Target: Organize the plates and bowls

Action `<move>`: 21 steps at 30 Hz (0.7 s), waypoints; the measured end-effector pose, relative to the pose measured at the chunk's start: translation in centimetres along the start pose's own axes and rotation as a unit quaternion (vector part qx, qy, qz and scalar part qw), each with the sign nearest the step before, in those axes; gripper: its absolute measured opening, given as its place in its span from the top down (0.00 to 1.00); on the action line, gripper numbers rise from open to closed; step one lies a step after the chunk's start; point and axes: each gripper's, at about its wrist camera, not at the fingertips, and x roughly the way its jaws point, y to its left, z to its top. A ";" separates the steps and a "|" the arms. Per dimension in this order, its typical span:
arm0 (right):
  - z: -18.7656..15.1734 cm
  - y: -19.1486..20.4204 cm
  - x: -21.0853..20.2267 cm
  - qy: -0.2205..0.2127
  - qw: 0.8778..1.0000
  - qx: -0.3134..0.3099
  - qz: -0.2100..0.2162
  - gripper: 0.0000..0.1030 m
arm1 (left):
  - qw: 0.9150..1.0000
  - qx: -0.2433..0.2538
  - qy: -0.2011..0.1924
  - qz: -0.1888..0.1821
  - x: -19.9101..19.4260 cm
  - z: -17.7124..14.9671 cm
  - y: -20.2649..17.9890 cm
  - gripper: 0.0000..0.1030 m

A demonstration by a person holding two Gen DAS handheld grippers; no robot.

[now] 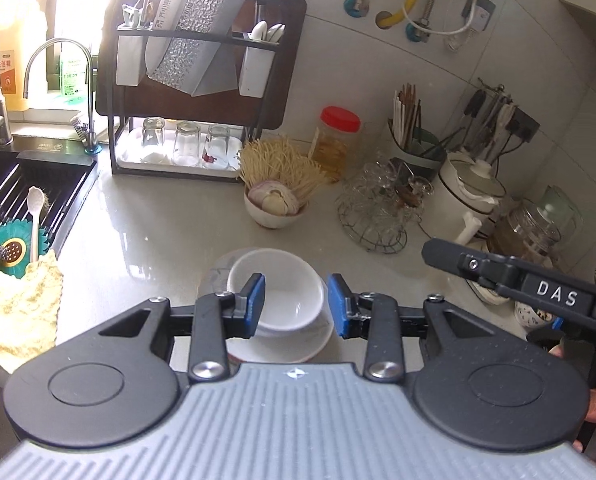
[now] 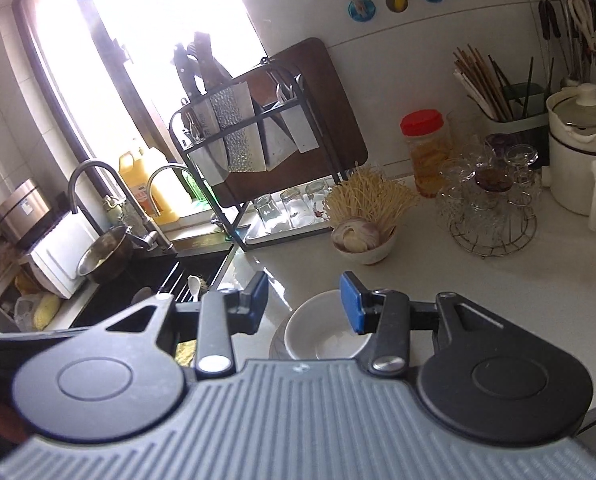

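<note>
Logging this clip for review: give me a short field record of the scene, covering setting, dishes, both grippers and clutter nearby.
setting: kitchen counter beside a dark sink
dishes: white bowl sitting on a plate, on the counter
left gripper: jaws open, above the bowl, holding nothing
right gripper: jaws open, holding nothing, the bowl below its right finger
nearby: bowl of onion and garlic, red-lidded jar, wire rack of glassware, yellow cloth

bowls: 2 [image 1: 276,300] [image 1: 272,208] | plates: 1 [image 1: 294,346] | upturned glasses: 3 [image 1: 186,144]
</note>
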 end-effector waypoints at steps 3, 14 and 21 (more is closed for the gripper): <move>-0.4 0.3 -1.5 -0.007 1.000 -0.012 -0.008 0.57 | 1.000 0.007 -0.003 0.001 -1.1 -0.9 -0.6 0.61; -3.2 0.5 -4.4 -0.002 1.000 -0.019 -0.024 0.57 | 1.000 0.016 0.011 0.010 -2.9 -3.7 -1.2 0.61; -4.5 0.5 -4.9 0.015 0.999 -0.009 -0.034 0.57 | 0.999 0.032 0.013 0.020 -3.7 -4.5 -1.2 0.61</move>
